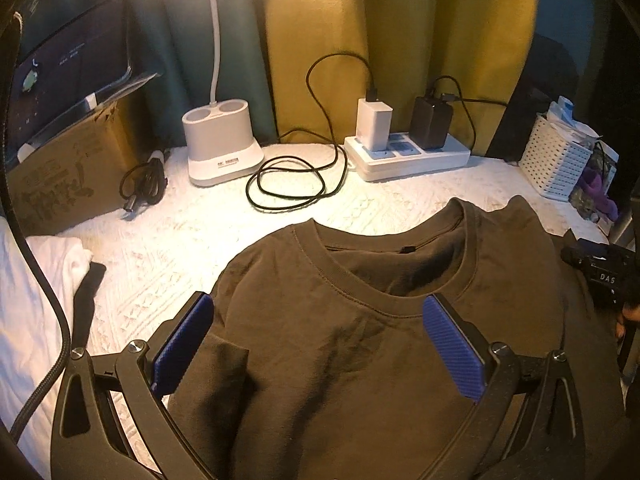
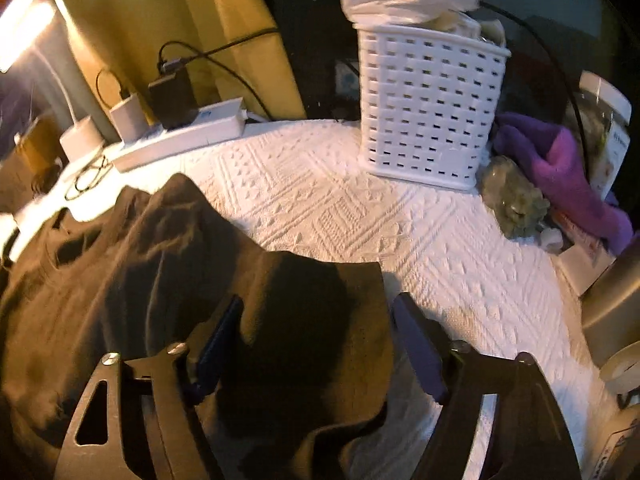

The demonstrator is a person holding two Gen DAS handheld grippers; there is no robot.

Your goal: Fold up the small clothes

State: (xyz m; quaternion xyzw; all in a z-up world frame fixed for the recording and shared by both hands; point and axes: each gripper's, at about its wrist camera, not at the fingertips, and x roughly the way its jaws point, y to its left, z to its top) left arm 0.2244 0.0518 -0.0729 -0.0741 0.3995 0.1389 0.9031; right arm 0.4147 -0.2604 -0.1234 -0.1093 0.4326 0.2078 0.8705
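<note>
left wrist view: dark brown cotton t-shirt is laid face up on white textured quilted cover, neckline toward white power strip. left gripper is angled down over the chest, jaws wide apart, nothing clamped. right gripper is tilted down astride the sleeve, jaws apart, pads not pressing. sleeve hem is best pinched cleanly, single layer, before folding inward.

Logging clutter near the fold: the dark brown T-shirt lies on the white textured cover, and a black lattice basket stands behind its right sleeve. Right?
Not quite: the lattice basket is white, not black, as the right wrist view shows plainly. The rest holds: the dark brown T-shirt lies on the white textured cover, and the basket stands behind its right sleeve.
</note>
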